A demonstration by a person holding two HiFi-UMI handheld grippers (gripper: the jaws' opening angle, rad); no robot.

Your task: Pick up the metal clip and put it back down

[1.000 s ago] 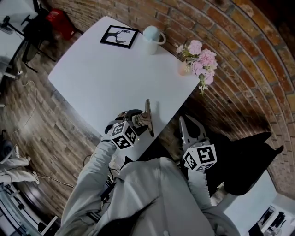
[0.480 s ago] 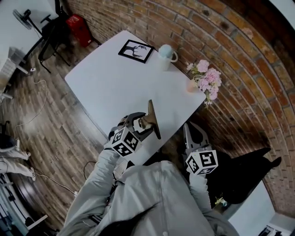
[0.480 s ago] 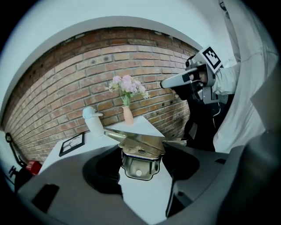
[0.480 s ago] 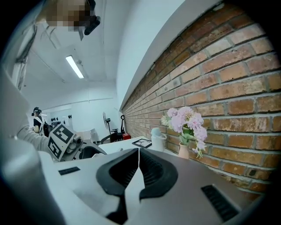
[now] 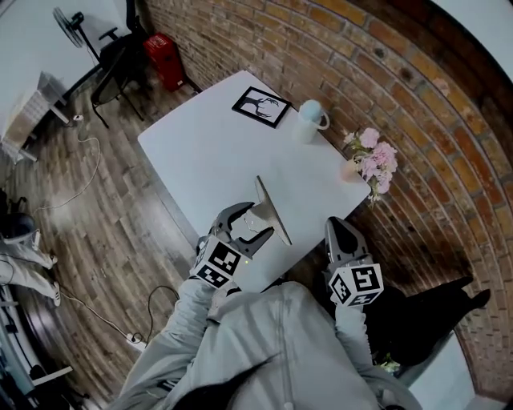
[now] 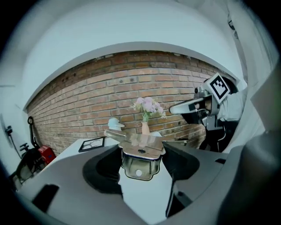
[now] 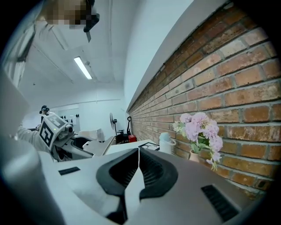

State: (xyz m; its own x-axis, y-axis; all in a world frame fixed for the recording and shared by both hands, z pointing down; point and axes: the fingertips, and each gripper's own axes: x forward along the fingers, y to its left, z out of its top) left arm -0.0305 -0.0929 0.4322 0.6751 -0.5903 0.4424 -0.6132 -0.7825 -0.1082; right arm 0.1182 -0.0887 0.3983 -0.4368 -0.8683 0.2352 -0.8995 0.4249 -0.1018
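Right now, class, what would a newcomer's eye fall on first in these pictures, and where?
The shiny metal clip, clamped in the jaws of the left gripper at the near edge of the white table. Next, the pink flowers in a vase at its far right corner, against the brick wall.

We are in what looks like an office or studio room, with a bare brick wall (image 5: 385, 72), a wood-plank floor (image 5: 104, 208) and a white bench (image 5: 208, 152) dressed with a framed picture (image 5: 261, 106), a mug (image 5: 309, 120) and a vase of pink flowers (image 5: 373, 160). We also see a black office chair (image 5: 120, 64), a standing fan (image 5: 68, 18), a loose cable (image 5: 80, 180) on the floor and a strip light (image 7: 83, 67) overhead.
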